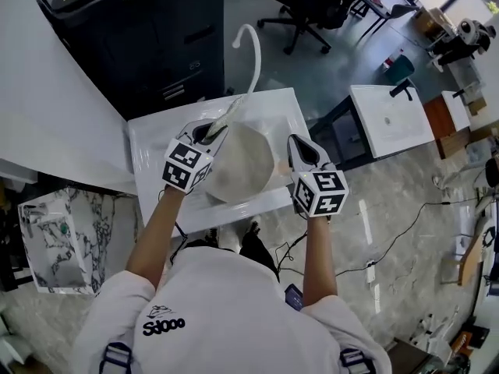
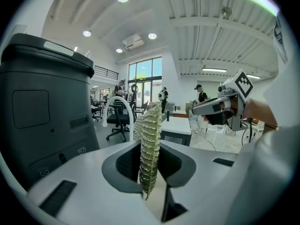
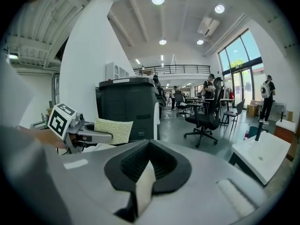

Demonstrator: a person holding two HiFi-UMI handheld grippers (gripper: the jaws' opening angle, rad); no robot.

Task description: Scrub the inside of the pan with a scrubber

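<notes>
Head view: a round, pale cream pan [image 1: 243,166] is seen from above, held up over a white bench [image 1: 156,142] with a sink in it. The pan is plain and smooth, with a soft shadow on one side. Whether its inside or its underside is shown cannot be told.

The right hand-held gripper [image 1: 300,148] is at the pan's right edge. In the right gripper view its jaws are pressed together on a thin, pale cream edge, which looks like part of the pan.

The left hand-held gripper [image 1: 209,135] is at the pan's upper left. Its jaws are clamped on a yellow-green scrubber [image 1: 228,115]. In the left gripper view the scrubber is seen edge-on, thin and bumpy, standing up out of the jaws.

A white curved tap [image 1: 253,49] rises behind the sink. A big black machine [image 1: 156,29] stands behind the bench. A black office chair [image 1: 312,6] and a white table [image 1: 390,119] are farther off. Cables are spread on the grey floor [image 1: 405,232]. A marble-patterned box [image 1: 47,240] is down at the left.
</notes>
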